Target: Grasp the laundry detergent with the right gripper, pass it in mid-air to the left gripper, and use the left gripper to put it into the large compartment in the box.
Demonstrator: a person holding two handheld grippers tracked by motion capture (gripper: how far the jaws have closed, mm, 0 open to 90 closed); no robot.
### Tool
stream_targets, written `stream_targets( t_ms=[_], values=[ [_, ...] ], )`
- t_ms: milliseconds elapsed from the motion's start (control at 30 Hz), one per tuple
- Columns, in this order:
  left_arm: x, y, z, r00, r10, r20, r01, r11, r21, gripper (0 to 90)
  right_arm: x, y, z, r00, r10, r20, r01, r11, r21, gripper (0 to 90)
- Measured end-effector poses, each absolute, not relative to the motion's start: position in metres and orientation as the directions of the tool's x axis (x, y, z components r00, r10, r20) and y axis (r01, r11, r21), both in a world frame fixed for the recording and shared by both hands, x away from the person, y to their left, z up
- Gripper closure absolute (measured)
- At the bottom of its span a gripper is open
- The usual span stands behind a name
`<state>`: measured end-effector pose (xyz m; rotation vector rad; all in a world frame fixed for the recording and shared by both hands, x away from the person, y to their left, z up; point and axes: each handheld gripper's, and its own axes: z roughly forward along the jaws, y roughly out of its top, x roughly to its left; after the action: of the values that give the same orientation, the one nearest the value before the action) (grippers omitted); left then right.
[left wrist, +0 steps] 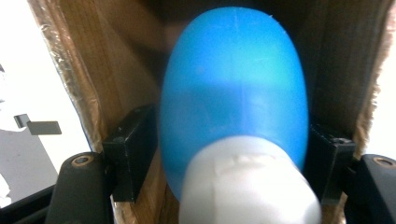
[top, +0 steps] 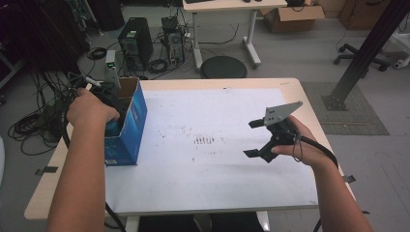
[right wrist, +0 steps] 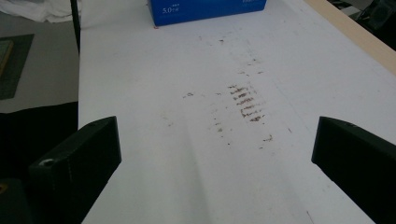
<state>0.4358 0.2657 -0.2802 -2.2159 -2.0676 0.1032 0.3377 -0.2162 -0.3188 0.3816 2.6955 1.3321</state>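
2 grippers: left gripper [left wrist: 233, 186] jaws pinching blue-and-white bottle [left wrist: 233, 93] inside blue box [top: 128, 121] at surface's [top: 217, 169] left edge; right gripper [top: 257, 138] jaws spread above stained white sheet [right wrist: 196, 140]. Grey floor [top: 290, 53], computer tower [top: 135, 43], cables behind.

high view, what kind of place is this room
Probably a lab or office workroom: a black desktop computer tower and tangled black cables sit on the grey floor, with a white-topped desk and a brown cardboard box behind.

Even daylight; the close blue object [left wrist: 233, 93] blurs.
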Motion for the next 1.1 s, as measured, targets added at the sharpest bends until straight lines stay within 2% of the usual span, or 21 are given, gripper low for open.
stream_targets(
  t_ms=[867,1100],
  values=[
    [0.419,0.259,-0.249,0.086,0.996,0.019,0.993,-0.084,-0.078,17.1,0.329,-0.213,-0.306,-0.967,0.254,-0.011,0.144,0.585,0.798,1.5],
    [0.414,0.256,-0.237,0.091,0.996,0.018,0.994,-0.089,-0.061,16.8,0.326,-0.212,-0.304,-0.968,0.251,-0.017,0.138,0.585,0.799,1.5]
  ],
)
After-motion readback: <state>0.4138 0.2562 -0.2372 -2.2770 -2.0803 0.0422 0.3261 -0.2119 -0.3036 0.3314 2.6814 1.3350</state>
